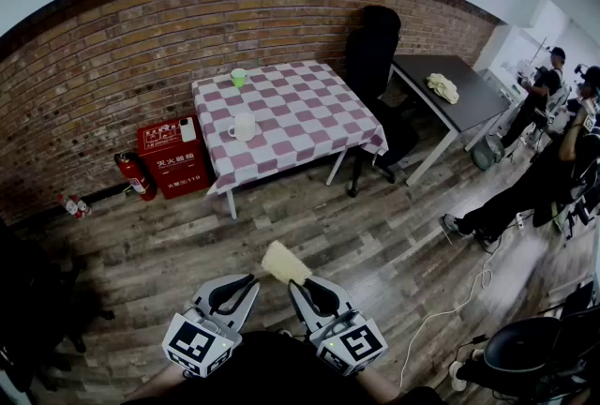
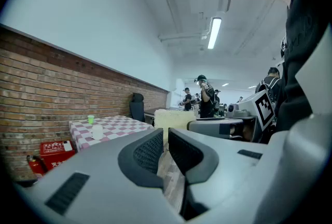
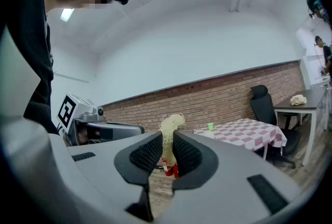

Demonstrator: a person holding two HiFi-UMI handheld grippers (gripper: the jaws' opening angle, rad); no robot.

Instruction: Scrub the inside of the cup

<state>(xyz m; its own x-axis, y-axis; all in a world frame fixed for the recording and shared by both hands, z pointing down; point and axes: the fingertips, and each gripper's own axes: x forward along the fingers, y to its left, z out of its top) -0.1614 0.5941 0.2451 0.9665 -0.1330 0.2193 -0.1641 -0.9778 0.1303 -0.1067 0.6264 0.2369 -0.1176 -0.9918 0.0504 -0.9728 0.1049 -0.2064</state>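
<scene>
Evidently this is only the approach: the right gripper (image 1: 300,285) clamps a pale sponge (image 1: 284,262), the left gripper (image 1: 251,280) is closed on nothing, and the white cup (image 1: 243,126) stands well apart on the checkered table (image 1: 309,127). Next, likely, close in and open the left to steady it.

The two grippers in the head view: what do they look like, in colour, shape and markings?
Both the left gripper and the right gripper have pale grey plastic bodies that taper to a claw lined with black, dimpled pads. Each carries a white cube with black square markers at its rear. The person wears dark clothing.
</scene>
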